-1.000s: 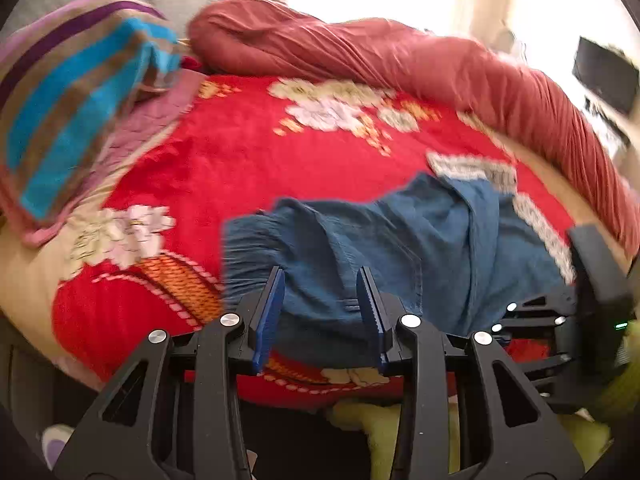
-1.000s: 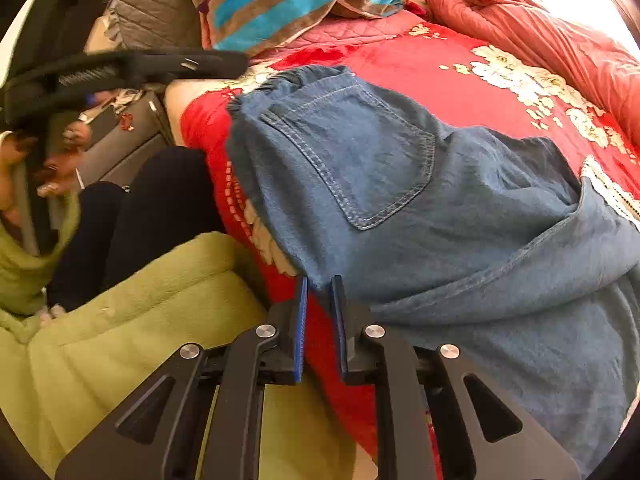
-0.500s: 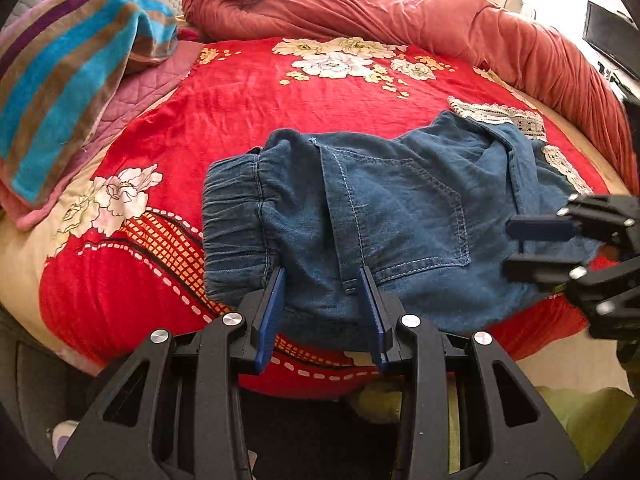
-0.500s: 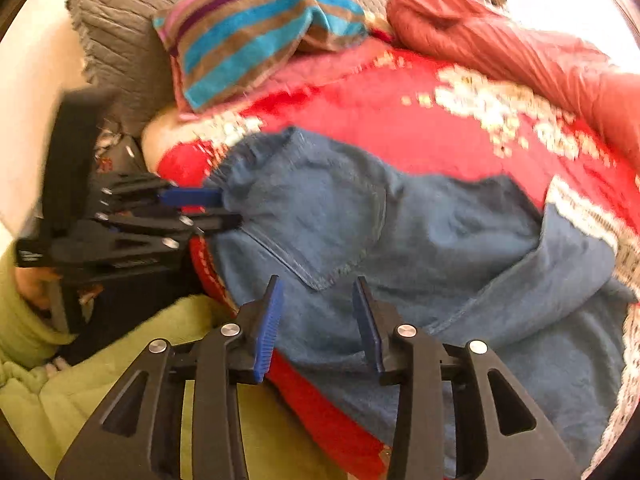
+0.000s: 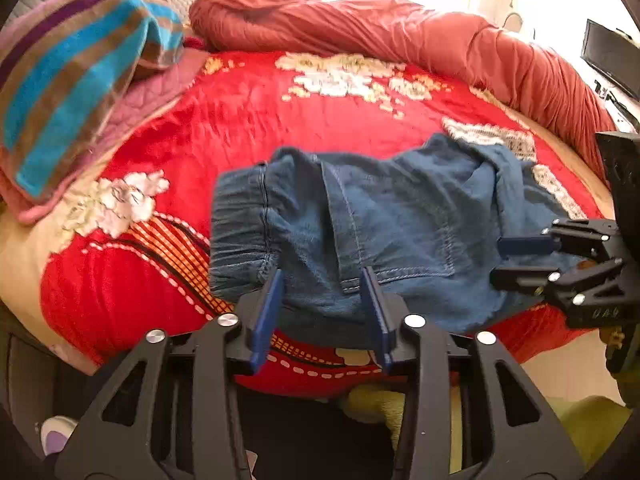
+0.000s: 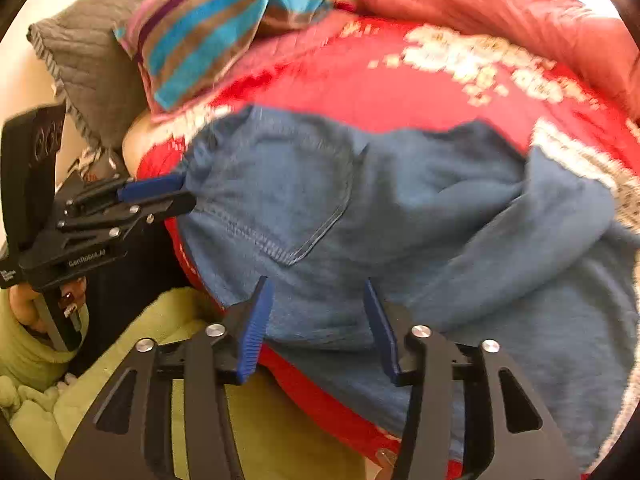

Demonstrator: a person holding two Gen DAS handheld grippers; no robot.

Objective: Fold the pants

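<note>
Now pants (image 5: 384,232) on bed, beneath both released grippers: left gripper (image 5: 324,312), right gripper (image 6: 316,320).

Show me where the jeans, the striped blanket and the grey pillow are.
jeans (image 5: 400,220): left wrist view, on the back pocket.
striped blanket (image 5: 72,80): left wrist view, on a blue stripe.
grey pillow (image 6: 92,52): right wrist view, on its quilted face.
</note>
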